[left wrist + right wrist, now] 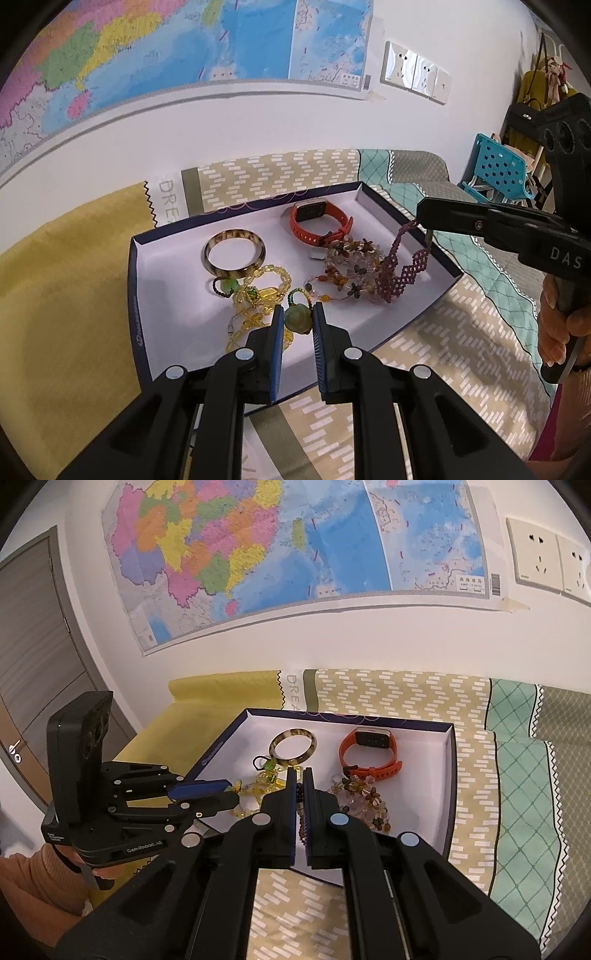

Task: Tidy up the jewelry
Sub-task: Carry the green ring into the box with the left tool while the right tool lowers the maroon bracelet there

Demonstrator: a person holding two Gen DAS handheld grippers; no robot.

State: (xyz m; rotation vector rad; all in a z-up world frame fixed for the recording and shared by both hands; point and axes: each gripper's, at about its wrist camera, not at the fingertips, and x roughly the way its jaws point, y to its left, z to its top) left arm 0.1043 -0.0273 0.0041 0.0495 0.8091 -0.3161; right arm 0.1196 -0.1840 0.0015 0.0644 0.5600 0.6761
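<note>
- A shallow cardboard box lid with a white inside and dark navy walls (137,291) lies on a patterned bedspread of beige, teal and yellow panels (461,332), and holds all the jewelry.
- The left gripper (298,320) reaches over the near wall of the box; its blue-padded fingers (277,325) sit narrowly either side of a green jade-like stone pendant (300,319). Whether the pads press the stone cannot be told.
- The pendant's green beaded loop runs toward a strand of yellow translucent beads (258,291) piled in the near left part of the box.
- The right gripper (301,775) is closed on one end of a dark purple woven bead band (400,267), which hangs from its tips in a zigzag down to the box floor at the right side.
- A brown-and-cream mottled bangle (233,256) lies flat toward the far left, beside a small green charm on a black cord (225,286).
- An orange silicone smartwatch (320,221) stands on its strap at the far right.
- A cluster of amber, brown and clear chip-stone bracelets (351,269) lies between the watch and the purple band.
- A colourful wall map (288,546) hangs above the bed.
</note>
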